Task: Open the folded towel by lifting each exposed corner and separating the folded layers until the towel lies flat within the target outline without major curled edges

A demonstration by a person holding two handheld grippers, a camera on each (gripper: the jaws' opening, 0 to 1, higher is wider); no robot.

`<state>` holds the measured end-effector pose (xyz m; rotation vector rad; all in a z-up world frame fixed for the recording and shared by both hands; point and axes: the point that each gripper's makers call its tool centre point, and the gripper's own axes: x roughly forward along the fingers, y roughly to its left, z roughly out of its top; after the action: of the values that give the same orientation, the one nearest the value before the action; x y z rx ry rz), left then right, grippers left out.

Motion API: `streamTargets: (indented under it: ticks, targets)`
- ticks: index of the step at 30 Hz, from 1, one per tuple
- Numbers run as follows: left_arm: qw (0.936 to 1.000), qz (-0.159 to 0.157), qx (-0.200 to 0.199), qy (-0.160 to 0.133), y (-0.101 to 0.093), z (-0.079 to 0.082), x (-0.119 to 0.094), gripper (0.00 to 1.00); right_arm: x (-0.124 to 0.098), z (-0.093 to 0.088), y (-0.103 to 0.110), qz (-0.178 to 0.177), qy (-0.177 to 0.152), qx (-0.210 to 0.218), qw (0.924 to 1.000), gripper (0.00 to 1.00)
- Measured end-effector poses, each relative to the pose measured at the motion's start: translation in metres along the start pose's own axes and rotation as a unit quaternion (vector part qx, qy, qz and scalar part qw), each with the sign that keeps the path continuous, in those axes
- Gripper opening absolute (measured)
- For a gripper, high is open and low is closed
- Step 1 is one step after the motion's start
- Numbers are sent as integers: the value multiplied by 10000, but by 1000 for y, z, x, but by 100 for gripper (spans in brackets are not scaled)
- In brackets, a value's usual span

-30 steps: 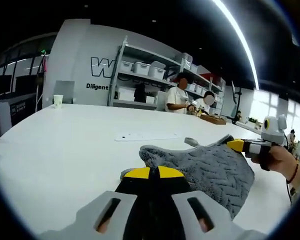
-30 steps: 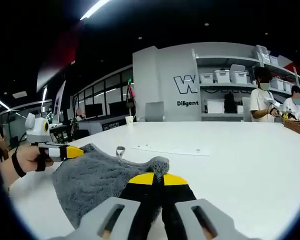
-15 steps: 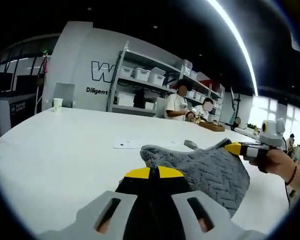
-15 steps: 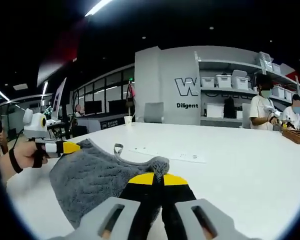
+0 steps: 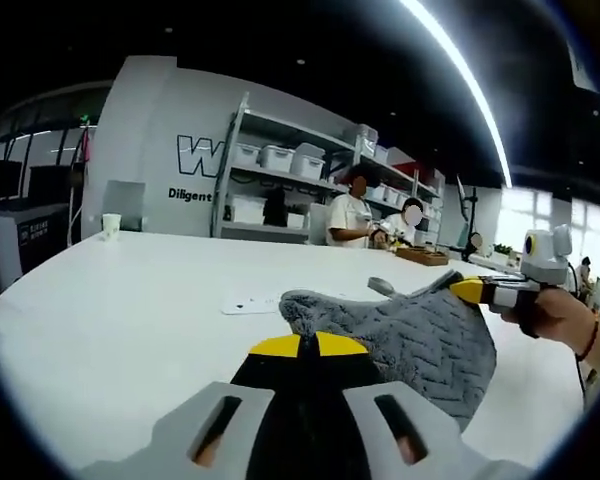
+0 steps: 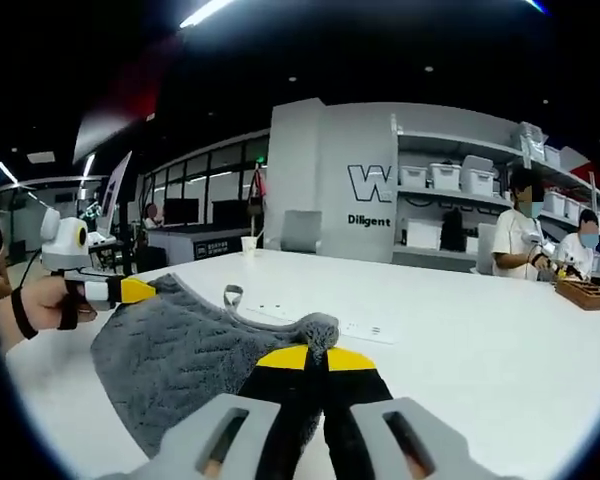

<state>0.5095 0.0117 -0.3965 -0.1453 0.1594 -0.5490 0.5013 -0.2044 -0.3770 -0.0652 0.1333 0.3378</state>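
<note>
Towel [image 5: 420, 335]: hanging stretched between the two grippers, above the table [image 5: 120, 300].
Left gripper [image 5: 308, 347]: closing on the towel's near corner; right gripper [image 5: 472, 291]: pinching the far corner, to the right.
Sheet [image 5: 252, 303]: lying on the table just behind the towel.
Cup [image 5: 111, 225]: standing at the table's far left edge.
Shelving [image 5: 290, 170]: standing behind the table, two people [image 5: 352, 215] working before it.

Bare table [image 5: 110, 300] around, cup [image 5: 111, 226] seemingly far.
</note>
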Motion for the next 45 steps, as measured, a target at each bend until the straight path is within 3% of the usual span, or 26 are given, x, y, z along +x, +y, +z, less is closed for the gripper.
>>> streamTargets:
  ticks: [7,21,26,34,45]
  targets:
    - [9999,-66,132,-42,-5,2,0,1,-7,1,-3,23,-32,1,10000,0]
    - [9996,-175,75,-230,-9,9,-15,1,-24,3,5,158,-222,426,9987,0]
    - [9993,-143,-71,-332,-7,13,-21,0,-30,5,12,224,-233,414,9986,0]
    - [9990,-145,-222,-348,15,23,-12,0,-38,7,21,373,-276,547,9974,0]
    - [9989,-237,-56,-405,11,30,-17,0,-37,7,16,421,-269,511,9974,0]
